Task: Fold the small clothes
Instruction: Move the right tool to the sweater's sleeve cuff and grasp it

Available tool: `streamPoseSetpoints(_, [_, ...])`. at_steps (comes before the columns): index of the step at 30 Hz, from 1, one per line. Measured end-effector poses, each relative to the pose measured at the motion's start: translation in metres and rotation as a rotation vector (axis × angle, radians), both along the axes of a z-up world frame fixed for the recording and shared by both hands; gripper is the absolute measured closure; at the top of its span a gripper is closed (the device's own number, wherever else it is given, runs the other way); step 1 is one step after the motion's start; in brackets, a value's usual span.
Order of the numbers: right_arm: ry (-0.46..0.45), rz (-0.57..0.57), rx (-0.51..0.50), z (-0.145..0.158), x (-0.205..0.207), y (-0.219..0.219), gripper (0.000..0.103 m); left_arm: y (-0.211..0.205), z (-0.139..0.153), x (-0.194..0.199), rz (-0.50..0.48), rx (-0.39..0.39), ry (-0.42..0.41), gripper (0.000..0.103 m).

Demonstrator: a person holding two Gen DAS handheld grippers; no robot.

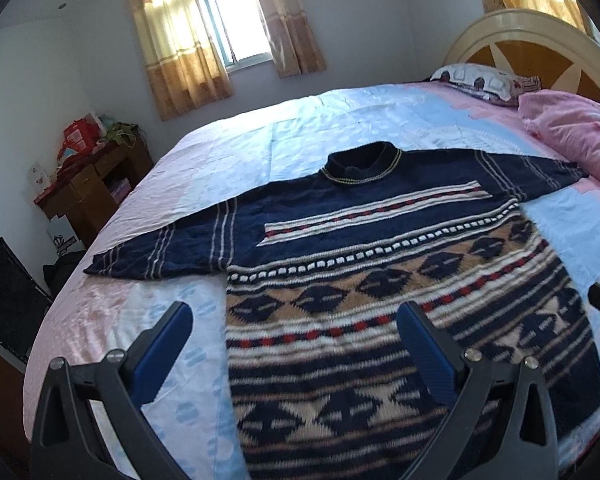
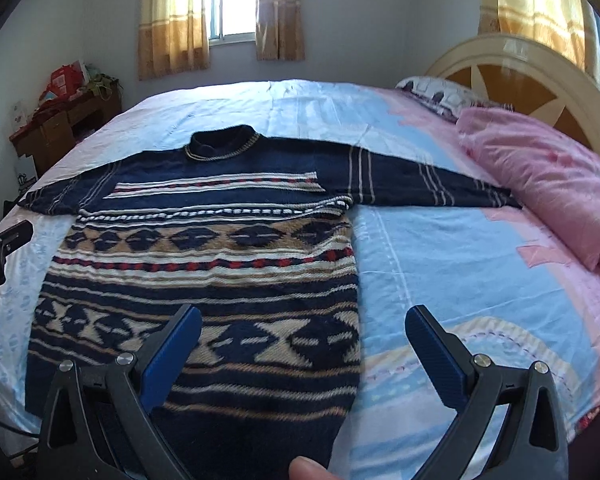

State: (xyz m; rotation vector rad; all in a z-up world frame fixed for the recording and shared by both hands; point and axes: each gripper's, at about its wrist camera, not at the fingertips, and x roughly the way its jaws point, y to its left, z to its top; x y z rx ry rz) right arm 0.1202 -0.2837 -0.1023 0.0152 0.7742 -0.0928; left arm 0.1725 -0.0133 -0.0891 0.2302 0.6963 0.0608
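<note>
The left gripper (image 1: 296, 340) hovers released, jaws spread wide, above the sweater's left side near the bed's (image 1: 340, 120) near edge. The right gripper (image 2: 304, 344) hangs likewise released over the sweater's right hem. The sweater (image 2: 204, 264), navy with tan, white and red patterned bands, lies flat, sleeves stretched sideways, collar toward the far edge. A pink quilt (image 2: 548, 176) sits by the headboard (image 2: 512, 76).

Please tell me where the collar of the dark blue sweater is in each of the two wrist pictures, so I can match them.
Left wrist view: the collar sits a little right of centre, in the upper middle, at the far end of the sweater.
Right wrist view: the collar is left of centre, in the upper part.
Shared landmark: the pink pillow, on the right in both views.
</note>
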Motion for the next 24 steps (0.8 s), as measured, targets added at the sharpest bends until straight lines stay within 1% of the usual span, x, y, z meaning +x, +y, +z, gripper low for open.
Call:
streamPoseSetpoints(2, [0.008, -0.006, 0.007, -0.005, 0.012, -0.008, 0.001, -0.003, -0.004, 0.014, 0.002, 0.010, 0.009, 0.000])
streamPoseSetpoints(5, [0.017, -0.013, 0.022, -0.012, 0.031, -0.024, 0.001, -0.008, -0.009, 0.033, -0.003, -0.012, 0.030, 0.000])
streamPoseSetpoints(11, [0.036, -0.026, 0.027, -0.025, 0.069, -0.058, 0.002, -0.020, -0.020, 0.070, -0.016, -0.009, 0.025, 0.000])
streamPoseSetpoints(14, [0.039, -0.056, 0.024, -0.029, 0.088, -0.080, 0.010, -0.022, -0.027, 0.092, 0.004, -0.008, 0.028, 0.000])
streamPoseSetpoints(17, [0.044, -0.098, 0.025, -0.035, 0.106, -0.104, 0.011, -0.023, -0.035, 0.114, 0.023, -0.021, 0.038, 0.000])
streamPoseSetpoints(20, [0.063, -0.141, 0.037, -0.042, 0.124, -0.132, 0.025, -0.026, -0.046, 0.133, 0.040, -0.015, 0.052, 0.000])
streamPoseSetpoints(23, [0.080, -0.197, 0.054, -0.048, 0.140, -0.167, 0.027, -0.029, -0.056, 0.146, 0.053, -0.001, 0.060, 0.000])
streamPoseSetpoints(24, [0.080, -0.215, 0.058, -0.049, 0.143, -0.177, 0.031, -0.029, -0.059, 0.150, 0.058, 0.002, 0.062, 0.000])
